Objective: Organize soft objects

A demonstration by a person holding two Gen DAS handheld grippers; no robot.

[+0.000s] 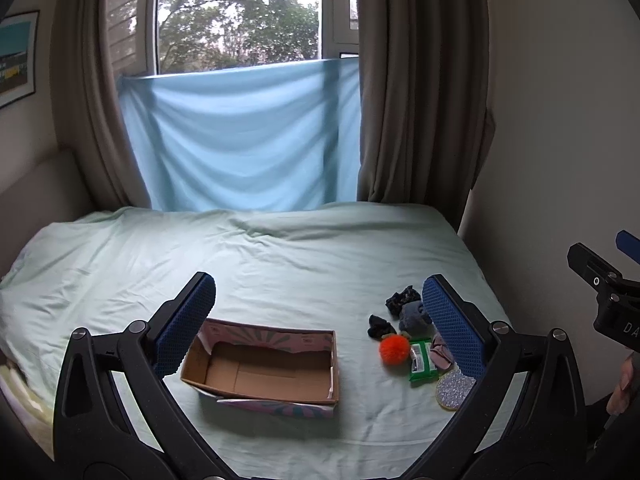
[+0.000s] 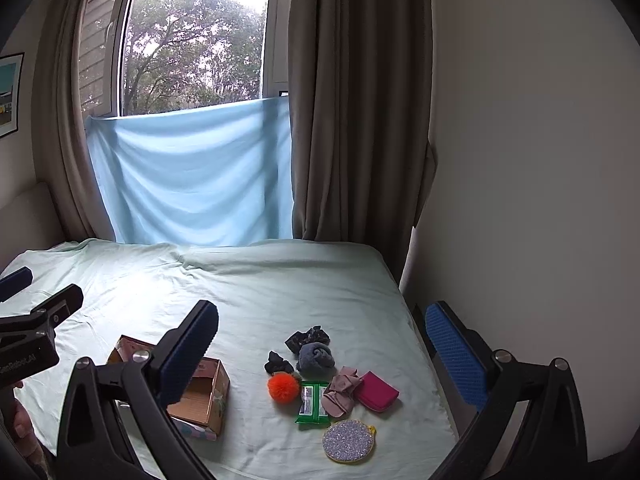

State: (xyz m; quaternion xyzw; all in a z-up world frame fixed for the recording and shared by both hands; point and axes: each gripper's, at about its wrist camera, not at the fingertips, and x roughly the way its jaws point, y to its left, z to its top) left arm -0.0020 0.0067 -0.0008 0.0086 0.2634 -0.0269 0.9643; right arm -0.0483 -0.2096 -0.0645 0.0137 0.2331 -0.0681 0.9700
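Observation:
An open, empty cardboard box point(image 1: 264, 368) lies on the pale green bed; it also shows in the right wrist view point(image 2: 204, 392). To its right lies a small pile: an orange pom-pom point(image 1: 395, 350) point(image 2: 283, 387), a grey rolled sock point(image 2: 315, 357), two dark scrunchies point(image 2: 308, 338) point(image 2: 278, 363), a green packet point(image 2: 313, 401), a pink cloth piece point(image 2: 341, 394), a magenta pouch point(image 2: 377, 391) and a glittery round pad point(image 2: 348, 440). My left gripper point(image 1: 320, 316) is open and empty above the box and pile. My right gripper point(image 2: 324, 344) is open and empty above the pile.
The bed sheet point(image 1: 260, 264) stretches back to a blue cloth point(image 1: 240, 140) hung under the window, with brown curtains on both sides. A white wall point(image 2: 520, 200) runs along the bed's right edge. The other gripper shows at the edge of each view.

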